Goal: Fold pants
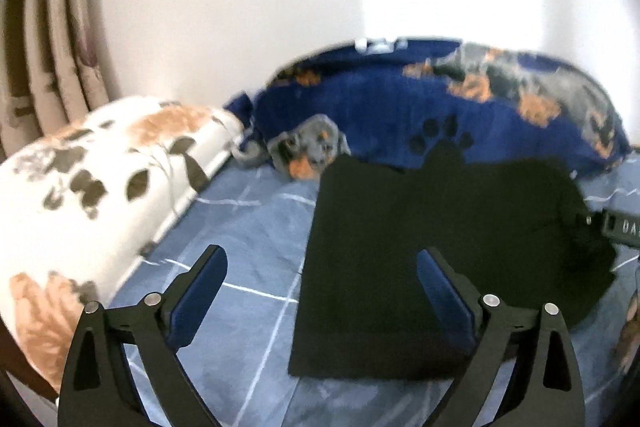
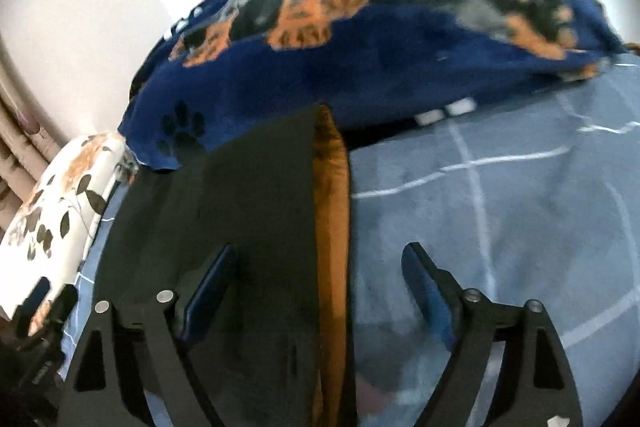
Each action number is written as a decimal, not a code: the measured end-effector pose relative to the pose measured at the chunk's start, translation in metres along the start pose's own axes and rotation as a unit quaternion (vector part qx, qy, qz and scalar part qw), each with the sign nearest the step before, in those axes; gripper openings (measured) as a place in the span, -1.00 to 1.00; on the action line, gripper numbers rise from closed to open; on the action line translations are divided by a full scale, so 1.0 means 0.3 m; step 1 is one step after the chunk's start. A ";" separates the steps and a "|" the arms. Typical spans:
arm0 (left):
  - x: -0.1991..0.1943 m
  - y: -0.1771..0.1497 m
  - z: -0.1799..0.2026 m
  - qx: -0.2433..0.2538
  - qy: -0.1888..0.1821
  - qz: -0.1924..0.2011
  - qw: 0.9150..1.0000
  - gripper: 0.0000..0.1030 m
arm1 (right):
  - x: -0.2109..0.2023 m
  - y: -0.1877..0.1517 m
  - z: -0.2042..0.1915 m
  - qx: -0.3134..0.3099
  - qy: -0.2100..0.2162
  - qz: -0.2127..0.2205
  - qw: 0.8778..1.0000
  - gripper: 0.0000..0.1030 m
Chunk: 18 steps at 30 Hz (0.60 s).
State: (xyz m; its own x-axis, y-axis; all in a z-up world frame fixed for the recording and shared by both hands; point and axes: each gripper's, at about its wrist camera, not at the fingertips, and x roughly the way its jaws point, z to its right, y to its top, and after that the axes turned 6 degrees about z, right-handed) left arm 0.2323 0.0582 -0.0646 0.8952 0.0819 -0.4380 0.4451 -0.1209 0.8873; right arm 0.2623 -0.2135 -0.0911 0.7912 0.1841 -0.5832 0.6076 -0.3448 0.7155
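The black pants (image 1: 440,227) lie folded into a flat rectangle on the blue checked bedsheet (image 1: 248,227). My left gripper (image 1: 322,263) hovers open over their left edge, with nothing pinched between its blue pads. In the right wrist view the pants (image 2: 240,207) show a brown inner strip (image 2: 330,207) along their right edge. Above that edge hangs my right gripper (image 2: 320,255), open and holding nothing. Part of the right gripper (image 1: 616,227) pokes in at the pants' right side in the left wrist view.
A navy dog-print blanket (image 1: 400,107) is heaped behind the pants against the white wall. A floral pillow (image 1: 100,187) lies to the left, with a curtain (image 1: 48,47) behind it. Bedsheet (image 2: 500,227) stretches to the right of the pants.
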 end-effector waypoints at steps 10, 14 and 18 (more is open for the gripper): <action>-0.345 0.099 0.009 -0.005 0.006 0.044 0.999 1.00 | -0.451 -0.100 -0.095 -0.037 0.041 0.068 0.996 0.81; -0.509 0.124 -0.008 -0.038 0.000 0.085 0.996 1.00 | -0.604 -0.112 -0.114 -0.044 0.051 0.097 0.993 0.83; -0.648 0.137 -0.035 -0.080 -0.021 0.124 0.989 1.00 | -0.713 -0.125 -0.132 -0.062 0.054 0.117 0.990 0.88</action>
State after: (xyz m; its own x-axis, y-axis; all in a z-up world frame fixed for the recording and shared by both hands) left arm 0.0764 0.0475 0.0586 0.9781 0.0285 -0.2060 0.2052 0.0267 0.9784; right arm 0.0730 -0.2036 0.0221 0.9104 0.2126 -0.3551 0.4045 -0.2764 0.8718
